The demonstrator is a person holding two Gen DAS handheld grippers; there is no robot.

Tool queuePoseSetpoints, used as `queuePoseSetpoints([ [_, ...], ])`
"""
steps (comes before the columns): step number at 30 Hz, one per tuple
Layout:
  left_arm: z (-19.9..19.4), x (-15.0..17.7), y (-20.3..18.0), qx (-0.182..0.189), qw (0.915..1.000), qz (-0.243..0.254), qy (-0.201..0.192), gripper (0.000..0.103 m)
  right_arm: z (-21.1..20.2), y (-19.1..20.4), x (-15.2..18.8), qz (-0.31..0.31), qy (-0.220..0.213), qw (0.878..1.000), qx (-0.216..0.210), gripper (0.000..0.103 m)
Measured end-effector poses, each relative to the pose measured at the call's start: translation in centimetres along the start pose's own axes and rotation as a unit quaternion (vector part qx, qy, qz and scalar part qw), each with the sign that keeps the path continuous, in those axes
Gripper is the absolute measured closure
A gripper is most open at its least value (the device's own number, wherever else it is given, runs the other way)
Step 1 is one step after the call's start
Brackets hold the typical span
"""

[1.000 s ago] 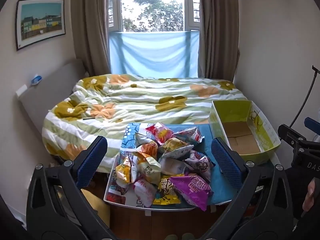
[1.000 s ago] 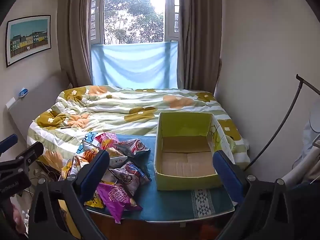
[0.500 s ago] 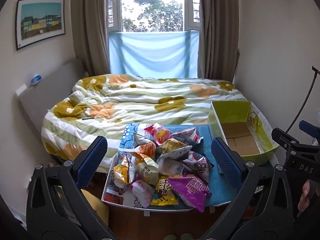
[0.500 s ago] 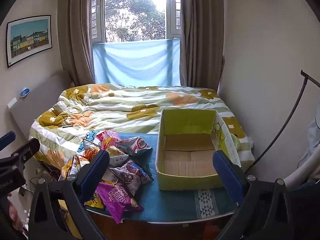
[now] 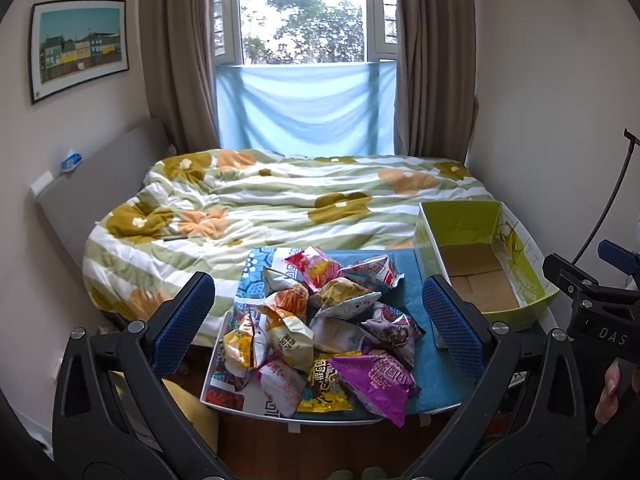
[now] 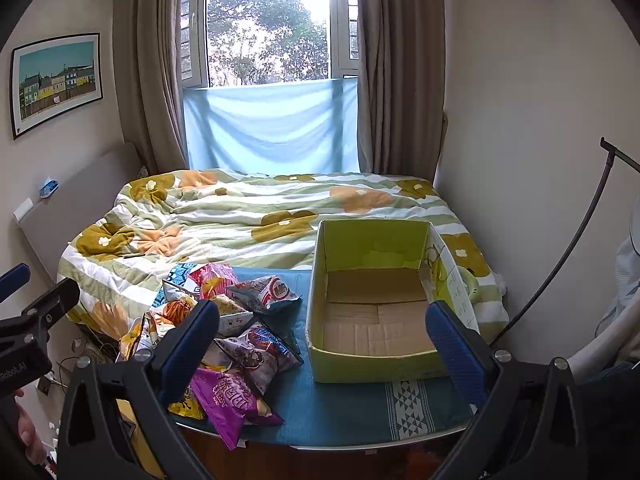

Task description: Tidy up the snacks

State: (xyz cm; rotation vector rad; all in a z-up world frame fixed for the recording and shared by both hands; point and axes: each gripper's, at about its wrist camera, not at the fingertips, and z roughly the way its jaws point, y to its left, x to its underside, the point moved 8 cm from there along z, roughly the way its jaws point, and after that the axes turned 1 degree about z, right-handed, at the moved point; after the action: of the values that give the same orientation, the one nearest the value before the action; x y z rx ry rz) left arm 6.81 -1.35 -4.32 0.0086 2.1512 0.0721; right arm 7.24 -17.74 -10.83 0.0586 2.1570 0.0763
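A low table (image 6: pixel 352 412) with a blue cloth (image 6: pixel 344 408) on it stands at the foot of a bed (image 6: pixel 248 216). The bed has a cover with green stripes and big yellow and orange flowers.

On the left side of the table lies a heap of snack bags (image 5: pixel 320 328). They are piled on top of each other. A purple bag (image 5: pixel 374 378) sits at the near edge and hangs a little over it. A yellow bag (image 5: pixel 322 388) is right beside it, also at the near edge. A red bag (image 5: pixel 314 266) is at the far edge, close to the bed. A dark bag with a cartoon face (image 6: pixel 256 350) lies on the side of the heap nearest the box.

On the right side of the table stands an open green box (image 6: pixel 376 368). You can see its brown cardboard floor, and no bags are in it. The box and the heap are near each other but do not touch.

The left gripper (image 5: pixel 318 322) hangs in the air in front of the snack heap. Its two blue fingers (image 5: pixel 182 322) are spread wide apart and hold nothing. The right gripper (image 6: pixel 324 344) hangs in front of the box. Its blue fingers (image 6: pixel 452 344) are spread wide too, and nothing is between them.

Behind the bed is a window (image 6: pixel 268 24) with brown curtains and a light blue sheet (image 6: pixel 272 128) across its lower part. A picture of houses (image 5: pixel 80 48) hangs on the left wall.
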Motion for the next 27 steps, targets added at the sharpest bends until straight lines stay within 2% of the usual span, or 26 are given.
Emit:
queuePoseSetpoints([
  [27, -0.15, 0.16, -0.09, 0.001, 1.0, -0.003, 0.002, 0.001, 0.03, -0.26, -0.05, 0.002, 0.0, 1.0, -0.001, 0.0],
])
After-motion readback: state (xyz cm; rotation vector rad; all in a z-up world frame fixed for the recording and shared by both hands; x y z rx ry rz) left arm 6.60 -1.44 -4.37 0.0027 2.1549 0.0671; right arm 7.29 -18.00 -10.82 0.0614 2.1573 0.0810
